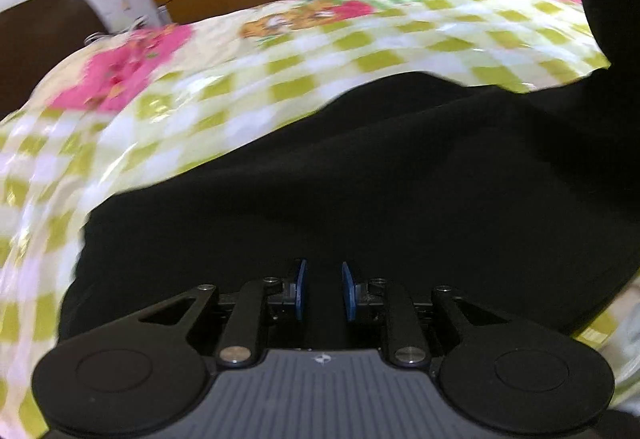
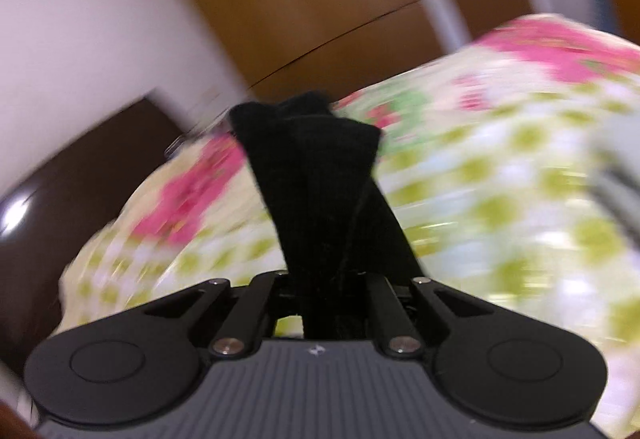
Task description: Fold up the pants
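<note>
Both views are blurry. The black pants lie on the checked bed sheet. The left gripper hovers low over them, jaws a little apart, holding nothing. The right gripper has its jaws hidden, clamped on a pants bunch sticking up.

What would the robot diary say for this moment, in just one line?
left claw: open, above black pants | right claw: shut on bunched pants end, lifted | surface: checked floral sheet | fold: unfinished
</note>
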{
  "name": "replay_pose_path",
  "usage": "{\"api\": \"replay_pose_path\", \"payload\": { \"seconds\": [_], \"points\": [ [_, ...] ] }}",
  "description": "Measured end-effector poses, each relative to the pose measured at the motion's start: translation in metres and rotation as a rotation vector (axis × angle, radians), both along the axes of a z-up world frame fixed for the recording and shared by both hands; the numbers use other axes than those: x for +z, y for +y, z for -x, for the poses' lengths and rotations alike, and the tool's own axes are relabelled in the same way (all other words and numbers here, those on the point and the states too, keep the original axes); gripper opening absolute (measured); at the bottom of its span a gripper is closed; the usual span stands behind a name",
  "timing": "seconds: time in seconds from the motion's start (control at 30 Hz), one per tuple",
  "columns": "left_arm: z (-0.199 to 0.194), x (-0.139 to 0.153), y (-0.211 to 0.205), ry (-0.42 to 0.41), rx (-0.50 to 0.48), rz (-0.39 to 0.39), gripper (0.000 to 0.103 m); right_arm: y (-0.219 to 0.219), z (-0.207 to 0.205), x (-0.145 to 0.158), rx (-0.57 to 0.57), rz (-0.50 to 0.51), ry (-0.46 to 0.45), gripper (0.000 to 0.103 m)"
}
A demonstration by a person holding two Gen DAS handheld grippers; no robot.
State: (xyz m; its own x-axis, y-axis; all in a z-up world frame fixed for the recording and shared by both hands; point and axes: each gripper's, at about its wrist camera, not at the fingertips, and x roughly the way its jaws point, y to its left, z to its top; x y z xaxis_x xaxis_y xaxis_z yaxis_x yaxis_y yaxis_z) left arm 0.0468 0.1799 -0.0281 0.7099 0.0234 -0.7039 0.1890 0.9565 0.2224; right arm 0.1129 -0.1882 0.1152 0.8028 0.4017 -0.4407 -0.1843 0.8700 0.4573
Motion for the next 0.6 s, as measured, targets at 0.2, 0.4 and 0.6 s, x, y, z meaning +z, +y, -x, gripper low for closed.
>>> {"api": "replay_pose_path", "payload": {
  "seconds": [0.2, 0.4, 0.6],
  "points": [
    [0.022, -0.005, 0.039, -0.039, 0.084, 0.022, 0.038, 0.168, -0.047, -0.034, 0.310, 0.142, 0.042, 0.006],
    [0.031, -0.017, 0.064, -0.047, 0.132, 0.140, 0.038, 0.282, -0.046, -0.081, 0.474, 0.320, 0.046, 0.006],
    [0.037, -0.023, 0.072, -0.070, 0.144, 0.207, 0.038, 0.345, -0.020, -0.093, 0.585, 0.423, -0.028, 0.006]
  ]
}}
